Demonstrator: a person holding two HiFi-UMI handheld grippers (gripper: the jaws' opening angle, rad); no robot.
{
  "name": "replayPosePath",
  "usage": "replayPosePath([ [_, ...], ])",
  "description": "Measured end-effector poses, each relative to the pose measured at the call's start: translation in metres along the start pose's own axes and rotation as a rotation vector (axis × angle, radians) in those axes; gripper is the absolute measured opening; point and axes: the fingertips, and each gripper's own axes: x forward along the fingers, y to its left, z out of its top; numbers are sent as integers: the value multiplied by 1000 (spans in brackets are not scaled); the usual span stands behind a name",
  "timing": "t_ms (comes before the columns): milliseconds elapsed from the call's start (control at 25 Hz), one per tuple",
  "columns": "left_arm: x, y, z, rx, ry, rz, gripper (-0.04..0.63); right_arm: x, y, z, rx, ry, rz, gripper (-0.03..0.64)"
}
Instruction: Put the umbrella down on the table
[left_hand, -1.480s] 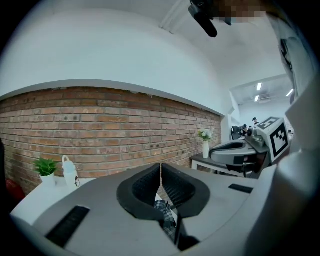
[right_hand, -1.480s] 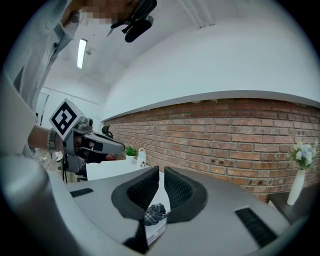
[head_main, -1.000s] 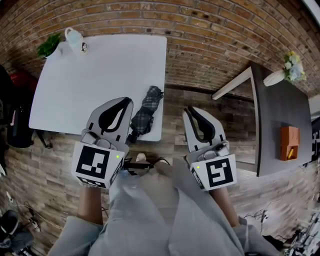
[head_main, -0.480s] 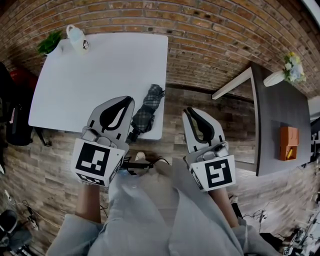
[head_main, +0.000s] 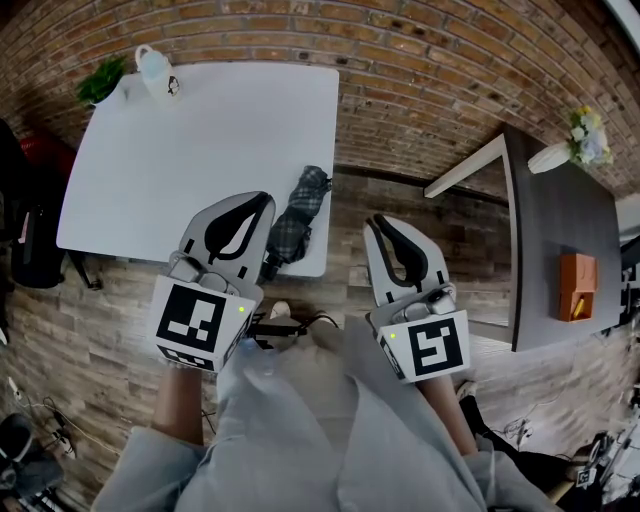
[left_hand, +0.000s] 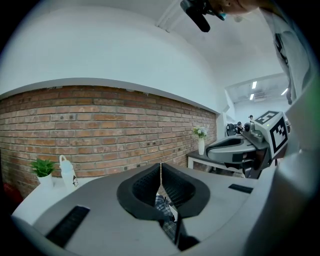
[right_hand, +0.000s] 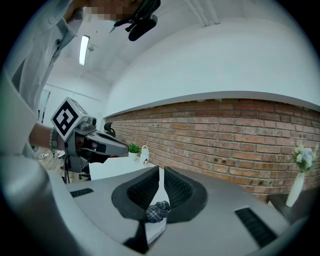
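- Lying on the white rectangular table (head_main: 200, 140), the folded dark plaid umbrella (head_main: 297, 215) rests near the table's right front corner. Its black handle end points toward the near edge.
- The left gripper (head_main: 262, 198), grey with black ribbed pads, has its jaws together at the tips and holds nothing.
- In the head view the left gripper sits just beside the umbrella's left side; whether it touches the fabric cannot be told.
- In the left gripper view, the left gripper (left_hand: 160, 167) shows only a hairline seam between its tips, and the umbrella (left_hand: 162, 205) shows through the oval hollow behind them.
- The right gripper (head_main: 375, 220) is off the table's right edge, over the wood-look floor, apart from the umbrella.
- In the right gripper view, the right gripper (right_hand: 160, 172) has its tips drawn together to a thin slit with nothing gripped, and the umbrella (right_hand: 157, 210) lies beyond on the table.
- A white bottle (head_main: 155, 72) and a small green potted plant (head_main: 100, 82) stand at the table's far left corner.
- A dark table (head_main: 560, 230) to the right carries a white vase of flowers (head_main: 575, 140) and an orange box (head_main: 580, 285).
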Motion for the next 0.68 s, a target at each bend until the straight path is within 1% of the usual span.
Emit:
replayPosePath([
  [160,1,-2,3,-5,-25,-6,28,0,1,0,-2,4,0,58],
  [480,-1,0,0,-14,-19,5,28,1,4,-2,-5,11,9,60],
  [560,-2,1,0,-16,-10,10,28,1,4,-2,-4,11,9,58],
  [680,-4,-1,0,-23,30,8,28,1,3,0,1,-5,2,60],
])
